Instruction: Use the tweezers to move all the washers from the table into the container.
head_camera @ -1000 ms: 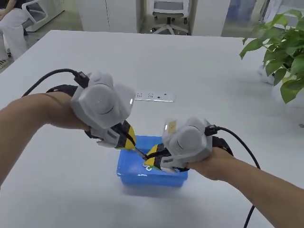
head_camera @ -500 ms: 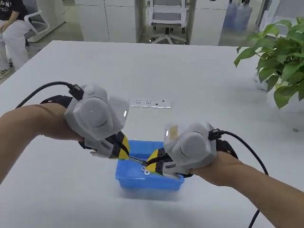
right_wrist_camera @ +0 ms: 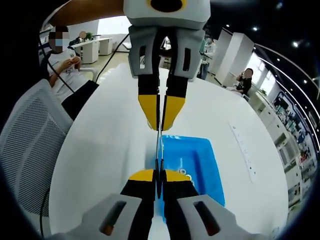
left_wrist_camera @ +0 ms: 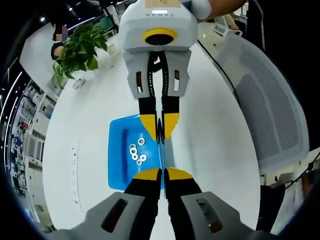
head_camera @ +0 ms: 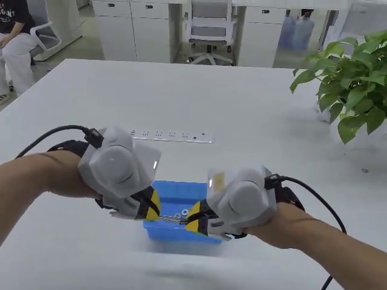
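A blue container sits on the white table with several washers in it. The left gripper and right gripper face each other tip to tip just above it. Thin metal tweezers bridge the two, and both grippers are shut on them. In the left gripper view my own jaws pinch one end of the tweezers and the right gripper pinches the other, beside the washers in the container. The right gripper view mirrors this: right gripper, tweezers, left gripper, container.
A white power strip lies behind the container. A potted plant stands at the table's right edge. Beyond the far edge are an office chair and a seated person. Cables trail from both grippers.
The head camera has tilted up, so the whole picture slid down. Both grippers stay over the container, still shut on the tweezers between them.
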Tool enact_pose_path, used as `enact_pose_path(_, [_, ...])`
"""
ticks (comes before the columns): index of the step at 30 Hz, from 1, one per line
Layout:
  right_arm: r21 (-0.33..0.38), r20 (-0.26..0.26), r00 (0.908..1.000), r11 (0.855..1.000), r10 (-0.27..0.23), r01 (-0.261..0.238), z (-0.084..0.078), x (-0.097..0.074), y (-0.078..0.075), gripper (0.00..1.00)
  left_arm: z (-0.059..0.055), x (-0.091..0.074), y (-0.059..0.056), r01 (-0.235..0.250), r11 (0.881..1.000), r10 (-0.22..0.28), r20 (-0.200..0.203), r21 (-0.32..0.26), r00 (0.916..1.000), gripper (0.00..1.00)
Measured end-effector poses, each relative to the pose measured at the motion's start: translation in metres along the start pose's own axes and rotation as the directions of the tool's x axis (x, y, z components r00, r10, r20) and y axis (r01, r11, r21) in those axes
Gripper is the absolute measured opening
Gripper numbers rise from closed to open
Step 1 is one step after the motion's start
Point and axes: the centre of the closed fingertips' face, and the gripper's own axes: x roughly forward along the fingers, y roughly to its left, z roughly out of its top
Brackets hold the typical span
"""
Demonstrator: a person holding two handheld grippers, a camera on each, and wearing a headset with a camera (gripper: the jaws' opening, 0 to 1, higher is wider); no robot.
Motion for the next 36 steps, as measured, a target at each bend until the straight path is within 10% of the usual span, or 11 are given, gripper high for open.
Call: enact_pose_path(36, [0.03, -0.044, 0.996, 0.997, 0.077, -0.076, -0.035, 0.018, 0.057, 0.07, -0.016, 0.053, -0.055, 0.069, 0.996, -0.068, 0.022, -0.061, 0.9974, 0.06])
